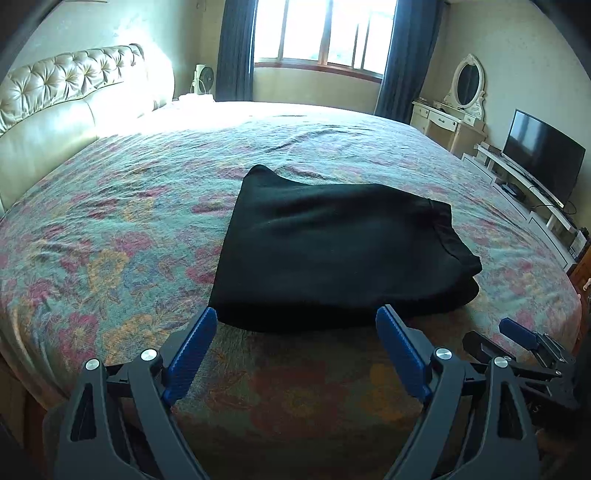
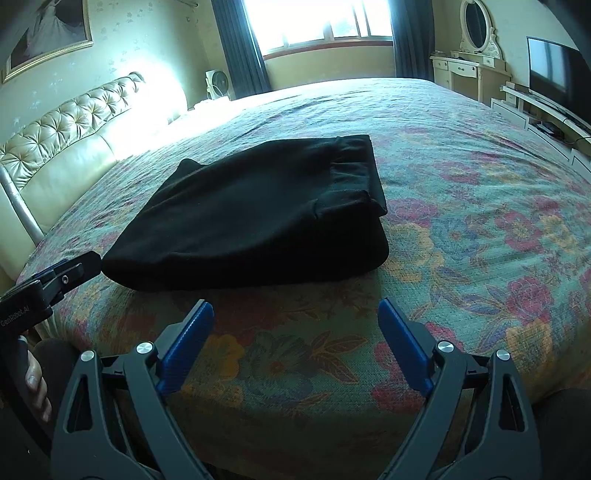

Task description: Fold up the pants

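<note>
Black pants (image 1: 332, 251) lie folded into a thick rectangular stack on the floral bedspread, waistband toward the right. My left gripper (image 1: 297, 319) stands open at the stack's near edge, its blue pads spread wide with nothing between them. The same pants (image 2: 258, 214) show in the right wrist view, left of centre. There my right gripper (image 2: 297, 312) is open over bare bedspread, short of the stack and a little to its right. Each gripper shows in the other's view: the right gripper's finger (image 1: 517, 332) and the left gripper's finger (image 2: 74, 271) near the stack's corner.
The bed (image 1: 129, 221) fills most of both views, with a tufted cream headboard (image 1: 74, 88) at the left. A window with dark curtains (image 1: 325, 33) is behind. A dresser with mirror (image 1: 454, 110) and a TV (image 1: 543, 155) stand right. A hand (image 2: 35, 384) grips the left handle.
</note>
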`<move>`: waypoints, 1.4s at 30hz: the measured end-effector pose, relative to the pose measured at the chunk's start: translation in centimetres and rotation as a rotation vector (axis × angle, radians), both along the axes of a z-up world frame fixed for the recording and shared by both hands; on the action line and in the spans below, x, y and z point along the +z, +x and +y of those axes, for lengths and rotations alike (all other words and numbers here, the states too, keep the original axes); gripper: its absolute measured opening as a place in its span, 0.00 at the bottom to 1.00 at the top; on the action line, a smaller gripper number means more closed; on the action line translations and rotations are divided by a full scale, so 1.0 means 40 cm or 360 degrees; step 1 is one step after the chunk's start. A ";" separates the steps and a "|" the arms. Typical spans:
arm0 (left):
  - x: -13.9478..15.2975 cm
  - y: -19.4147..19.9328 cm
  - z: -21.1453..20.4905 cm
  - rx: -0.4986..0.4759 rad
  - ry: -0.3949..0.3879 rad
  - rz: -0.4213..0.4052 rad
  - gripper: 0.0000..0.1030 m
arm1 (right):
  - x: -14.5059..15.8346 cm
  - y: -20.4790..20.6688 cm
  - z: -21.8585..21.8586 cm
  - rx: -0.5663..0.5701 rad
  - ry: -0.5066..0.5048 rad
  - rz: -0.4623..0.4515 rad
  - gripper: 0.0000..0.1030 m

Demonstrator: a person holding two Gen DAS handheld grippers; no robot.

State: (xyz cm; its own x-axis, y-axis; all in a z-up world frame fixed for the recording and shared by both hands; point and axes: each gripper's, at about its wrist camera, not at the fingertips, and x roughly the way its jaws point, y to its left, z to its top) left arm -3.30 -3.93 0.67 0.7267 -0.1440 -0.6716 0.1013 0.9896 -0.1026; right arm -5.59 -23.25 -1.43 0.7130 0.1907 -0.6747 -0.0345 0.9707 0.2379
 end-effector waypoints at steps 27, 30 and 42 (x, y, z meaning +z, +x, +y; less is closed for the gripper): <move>-0.014 -0.006 0.013 0.0047 0.0072 0.0009 0.85 | 0.076 0.000 -0.031 -0.0044 -0.0071 -0.0090 0.88; -0.008 -0.005 0.018 0.0039 0.0084 -0.0003 0.85 | 0.076 0.000 -0.038 -0.0054 -0.0067 -0.0087 0.88; -0.007 -0.002 0.040 0.0076 0.0049 0.0004 0.85 | 0.068 0.006 -0.037 -0.0023 -0.0063 -0.0053 0.88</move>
State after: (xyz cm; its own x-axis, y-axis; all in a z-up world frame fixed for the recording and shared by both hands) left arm -3.37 -2.32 0.38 0.7305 -0.0885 -0.6771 0.0535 0.9959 -0.0724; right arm -5.34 -24.74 1.28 0.7376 0.1538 -0.6575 -0.0276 0.9798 0.1982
